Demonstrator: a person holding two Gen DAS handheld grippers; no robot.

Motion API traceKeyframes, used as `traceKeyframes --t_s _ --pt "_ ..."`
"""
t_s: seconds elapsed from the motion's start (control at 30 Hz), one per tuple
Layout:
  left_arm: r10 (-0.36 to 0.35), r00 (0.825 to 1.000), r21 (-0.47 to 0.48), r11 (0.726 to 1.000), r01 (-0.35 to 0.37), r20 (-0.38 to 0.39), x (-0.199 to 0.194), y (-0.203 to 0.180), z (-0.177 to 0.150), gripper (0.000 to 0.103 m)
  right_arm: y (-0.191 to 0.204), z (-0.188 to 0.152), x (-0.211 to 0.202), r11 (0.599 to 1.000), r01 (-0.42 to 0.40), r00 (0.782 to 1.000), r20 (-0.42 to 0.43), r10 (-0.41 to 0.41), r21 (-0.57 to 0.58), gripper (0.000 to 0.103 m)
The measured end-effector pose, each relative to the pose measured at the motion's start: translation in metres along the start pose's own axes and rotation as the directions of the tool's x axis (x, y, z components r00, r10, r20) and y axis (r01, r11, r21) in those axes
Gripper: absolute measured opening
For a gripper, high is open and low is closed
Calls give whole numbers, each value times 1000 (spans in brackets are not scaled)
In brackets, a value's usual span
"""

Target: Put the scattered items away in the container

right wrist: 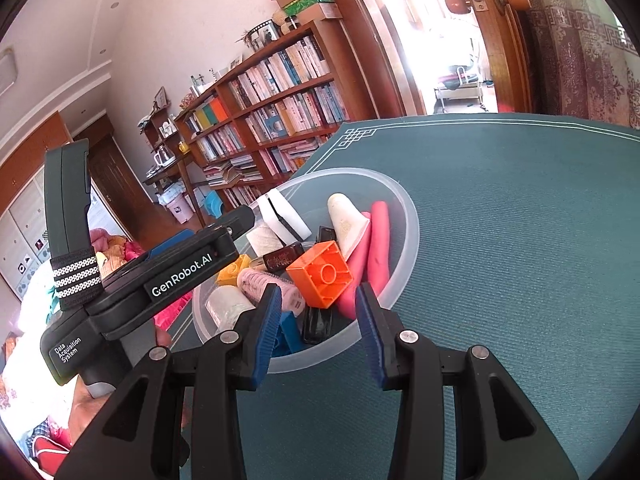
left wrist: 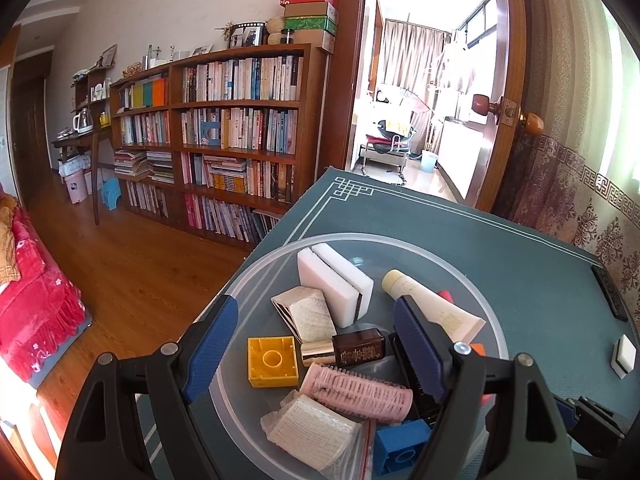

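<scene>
A clear round plastic container (left wrist: 400,240) stands on the green table mat (left wrist: 540,280). Inside lie a white sponge block (left wrist: 340,280), a yellow brick (left wrist: 274,362), a brown bottle (left wrist: 352,348), a pink hair roller (left wrist: 356,392), a cream tube (left wrist: 432,300), a blue brick (left wrist: 400,448) and a bagged gauze pad (left wrist: 312,428). My left gripper (left wrist: 316,346) hangs open over these, holding nothing. In the right wrist view an orange brick (right wrist: 322,274) and pink rods (right wrist: 378,248) lie in the container (right wrist: 408,216). My right gripper (right wrist: 320,332) is open and empty above its near rim.
A small white block (left wrist: 623,356) with a dark edge and a black flat bar (left wrist: 610,294) lie on the mat at the far right. The left gripper's body (right wrist: 180,276), held by a hand, fills the left side. A bookshelf (left wrist: 240,120) and wooden floor lie beyond the table edge.
</scene>
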State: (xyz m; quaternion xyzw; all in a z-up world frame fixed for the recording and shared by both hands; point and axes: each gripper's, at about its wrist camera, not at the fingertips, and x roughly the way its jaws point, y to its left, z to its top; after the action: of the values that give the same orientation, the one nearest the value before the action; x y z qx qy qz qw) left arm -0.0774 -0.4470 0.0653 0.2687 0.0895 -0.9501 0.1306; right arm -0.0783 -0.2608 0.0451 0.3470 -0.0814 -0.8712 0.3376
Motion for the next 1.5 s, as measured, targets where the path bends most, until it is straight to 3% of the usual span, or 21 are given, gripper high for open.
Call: traceKeyframes --t_s 0.2,0.33,0.5,0.53,0.6,0.77,0.9,1.0,1.1,1.3,1.43,1.5 --pt "0 1000 6 1000 0 8 -3 -2 0 85 -8 -7 -8 998 61 998 4 -61 13 42" --pt "2 1000 6 1000 -2 9 -4 -1 2 85 -7 -8 -9 997 67 998 9 -67 30 56" --pt "-7 1000 -18 1000 8 14 -9 8 6 86 3 -11 -14 997 75 997 15 -75 3 56" --pt "-8 1000 -21 1000 8 13 -9 9 5 87 6 -12 -15 997 82 997 17 -81 -7 56" --pt "4 1000 -22 1000 -4 19 -11 10 4 103 9 -15 -17 996 90 996 17 -90 -21 56" --pt "24 997 -6 1000 -24 72 -26 7 -2 103 17 -21 -22 991 116 993 27 -115 -59 56" --pt "69 990 3 998 -70 121 -44 6 -7 103 26 -24 -25 985 139 990 38 -136 -102 57" --pt "125 977 19 991 -130 171 -62 3 -10 103 30 -27 -27 979 158 987 39 -154 -129 69" --pt "162 963 55 983 -177 215 -79 1 -12 103 31 -28 -29 976 173 985 41 -169 -132 71" --pt "192 959 73 975 -211 209 -100 -4 -5 103 32 -24 -36 968 212 977 64 -205 -137 74" --pt "178 957 44 980 -193 227 -118 -3 -6 103 30 -22 -45 967 220 973 93 -209 -128 83" --pt "127 977 11 991 -131 169 -124 1 -10 103 28 -20 -48 969 219 973 95 -209 -114 83"
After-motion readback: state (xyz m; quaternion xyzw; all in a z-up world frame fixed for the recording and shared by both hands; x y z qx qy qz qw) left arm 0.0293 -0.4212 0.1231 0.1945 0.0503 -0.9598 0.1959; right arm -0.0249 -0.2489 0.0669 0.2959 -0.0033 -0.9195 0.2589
